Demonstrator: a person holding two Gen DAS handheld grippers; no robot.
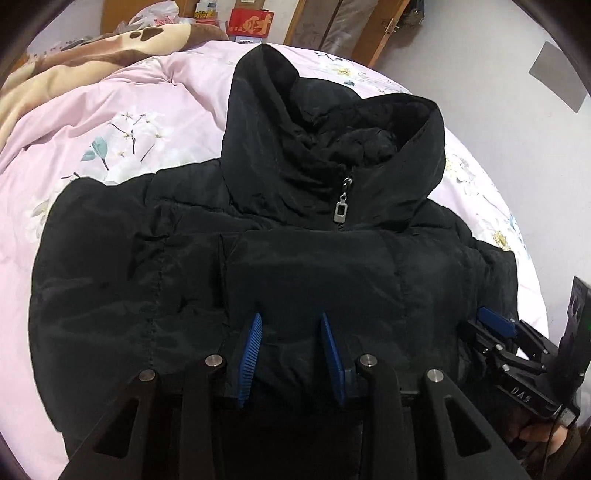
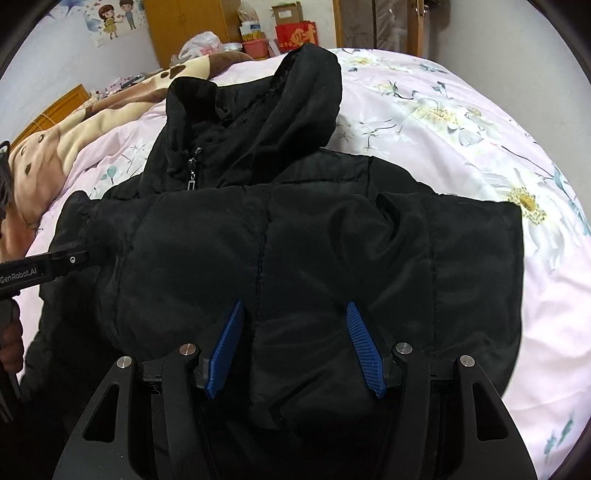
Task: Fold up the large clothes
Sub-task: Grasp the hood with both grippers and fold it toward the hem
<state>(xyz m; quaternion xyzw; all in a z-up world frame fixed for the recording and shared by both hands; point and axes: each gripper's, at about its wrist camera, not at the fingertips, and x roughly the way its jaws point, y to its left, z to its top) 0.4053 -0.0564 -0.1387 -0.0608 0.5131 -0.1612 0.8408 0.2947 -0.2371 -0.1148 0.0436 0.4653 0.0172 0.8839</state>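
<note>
A black hooded puffer jacket [image 1: 295, 266] lies front up on the pink floral bed, partly folded, its hood pointing away and the zipper pull [image 1: 341, 210] showing at the collar. My left gripper [image 1: 291, 317] is open, its blue pads on either side of a thick fold of the jacket's lower part. My right gripper [image 2: 295, 306] is open wider over the jacket [image 2: 288, 240] near its lower edge, fabric bulging between the pads. The right gripper also shows in the left wrist view [image 1: 495, 325], at the jacket's right edge. The left gripper's body shows in the right wrist view [image 2: 55, 262].
The pink floral duvet [image 1: 122, 122] covers the bed. A brown and cream blanket [image 1: 55, 70] lies bunched at the far left. Boxes, a plastic bag and a red box [image 1: 251, 22] stand beyond the bed by wooden furniture.
</note>
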